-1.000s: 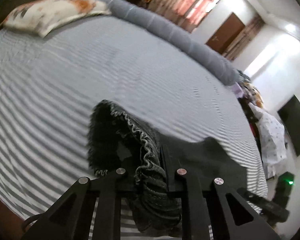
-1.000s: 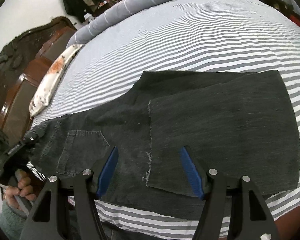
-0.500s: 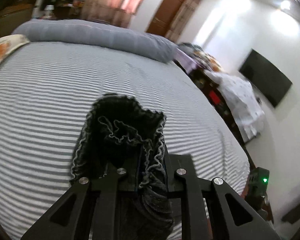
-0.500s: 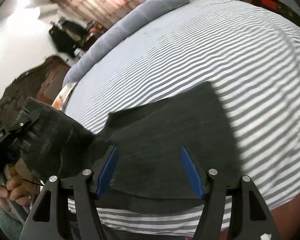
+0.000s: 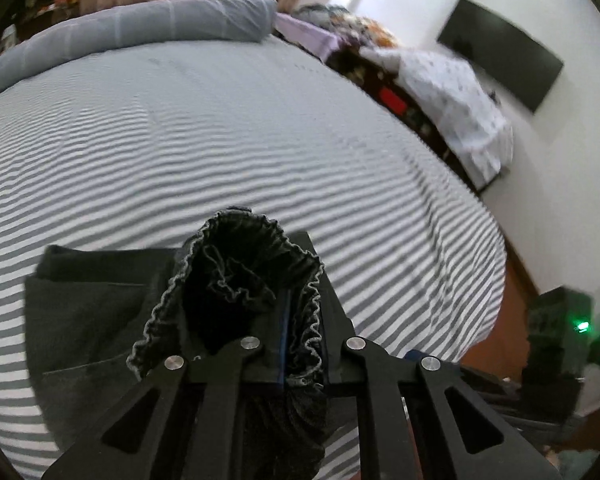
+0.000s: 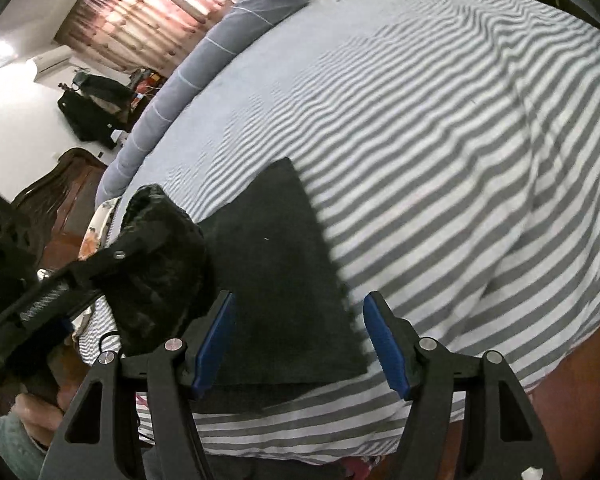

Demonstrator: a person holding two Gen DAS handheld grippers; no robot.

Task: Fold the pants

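Dark grey denim pants (image 6: 284, 280) lie partly folded on the striped bed (image 6: 460, 160). My left gripper (image 5: 288, 340) is shut on the bunched elastic waistband (image 5: 236, 280) and holds it lifted above the folded part (image 5: 88, 320). The same gripper and the bunched waistband (image 6: 160, 264) show at the left of the right wrist view. My right gripper (image 6: 300, 340) is open and empty, its blue pads (image 6: 216, 340) standing on either side of the near edge of the flat folded part, above it.
A grey bolster (image 5: 140, 28) lies along the far edge of the bed. A dark wooden headboard (image 6: 56, 200) and a patterned pillow (image 6: 96, 224) are at the left. A cluttered shelf with white cloth (image 5: 452, 92) and a black screen (image 5: 500, 64) stand beyond the right bed edge.
My left gripper has carried the waistband up and over towards the leg ends, folding the pants across themselves. My right gripper has stayed open, its view swinging right.
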